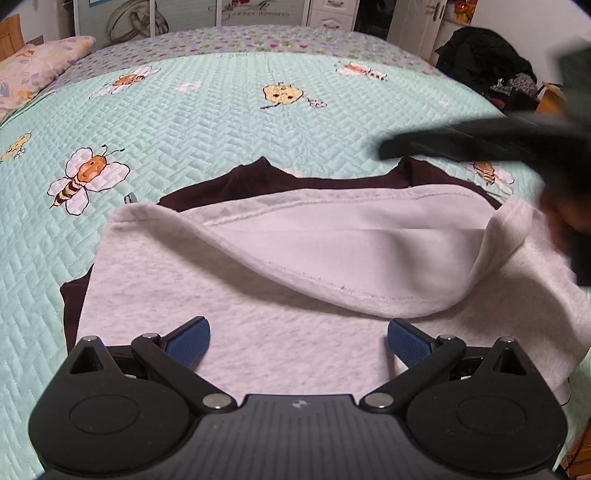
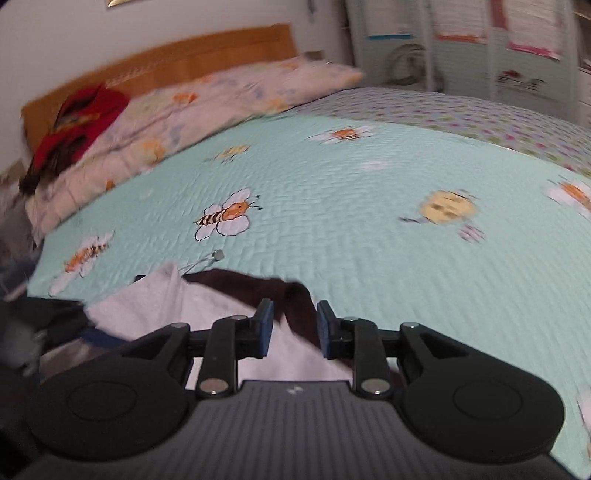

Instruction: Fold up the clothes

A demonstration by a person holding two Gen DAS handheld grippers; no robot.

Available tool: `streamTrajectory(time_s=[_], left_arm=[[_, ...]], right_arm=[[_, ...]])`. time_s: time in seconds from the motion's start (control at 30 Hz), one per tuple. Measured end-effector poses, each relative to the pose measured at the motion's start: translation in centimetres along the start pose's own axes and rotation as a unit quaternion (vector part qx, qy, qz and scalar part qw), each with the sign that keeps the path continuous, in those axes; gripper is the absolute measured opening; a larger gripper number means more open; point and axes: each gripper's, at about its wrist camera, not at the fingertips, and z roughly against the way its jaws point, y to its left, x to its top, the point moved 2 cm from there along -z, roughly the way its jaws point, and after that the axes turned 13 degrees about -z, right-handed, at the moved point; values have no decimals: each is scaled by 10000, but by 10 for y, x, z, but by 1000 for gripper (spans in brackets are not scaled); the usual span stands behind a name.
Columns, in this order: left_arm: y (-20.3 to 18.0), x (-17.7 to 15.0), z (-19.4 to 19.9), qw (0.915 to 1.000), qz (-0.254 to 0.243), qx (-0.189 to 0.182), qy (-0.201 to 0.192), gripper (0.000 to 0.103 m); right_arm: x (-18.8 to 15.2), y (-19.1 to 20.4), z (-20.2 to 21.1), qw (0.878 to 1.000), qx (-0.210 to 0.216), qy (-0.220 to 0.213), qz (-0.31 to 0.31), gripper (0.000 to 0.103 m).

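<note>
A light grey fleece garment (image 1: 229, 295) with dark maroon parts (image 1: 236, 182) lies on the mint bee-print quilt (image 1: 221, 122). Its upper grey layer is turned over, showing the paler inside (image 1: 369, 229). My left gripper (image 1: 298, 338) hovers open over the grey fabric, its blue pads (image 1: 188, 338) wide apart and holding nothing. In the left wrist view, the right gripper (image 1: 480, 144) is a dark blur at the garment's far right corner. In the right wrist view, the right gripper (image 2: 294, 325) stands open above the grey fabric (image 2: 147, 306) and a dark maroon edge (image 2: 251, 280), with nothing pinched.
A floral pillow (image 2: 221, 92) and a red item (image 2: 77, 118) lie against the wooden headboard (image 2: 184, 59). A metal-tipped drawstring (image 2: 218, 254) trails onto the quilt. A dark pile of clothes (image 1: 480, 59) sits past the bed's far right corner. Wardrobe doors (image 1: 184, 14) stand behind.
</note>
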Motion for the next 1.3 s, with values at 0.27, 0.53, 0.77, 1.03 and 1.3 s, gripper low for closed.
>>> streamTrajectory(time_s=[0.27, 0.53, 0.77, 1.03, 1.3], left_arm=[[-13, 6, -5, 9989, -301, 202, 303, 102], [-25, 15, -5, 9953, -734, 490, 397, 102], [-35, 19, -8, 9918, -975, 668, 479, 102], [-35, 20, -9, 9907, -1054, 668, 544, 102], [-36, 16, -1, 9881, -1242, 730, 542, 102]], right_arm=[[-91, -30, 97, 9896, -509, -683, -1157, 45], [-124, -35, 100, 9842, -51, -732, -1610, 46], [-105, -34, 61, 9906, 152, -137, -1354, 46], [-112, -60, 71, 9780, 146, -382, -2045, 45], [-114, -65, 100, 9781, -513, -675, -1901, 46]])
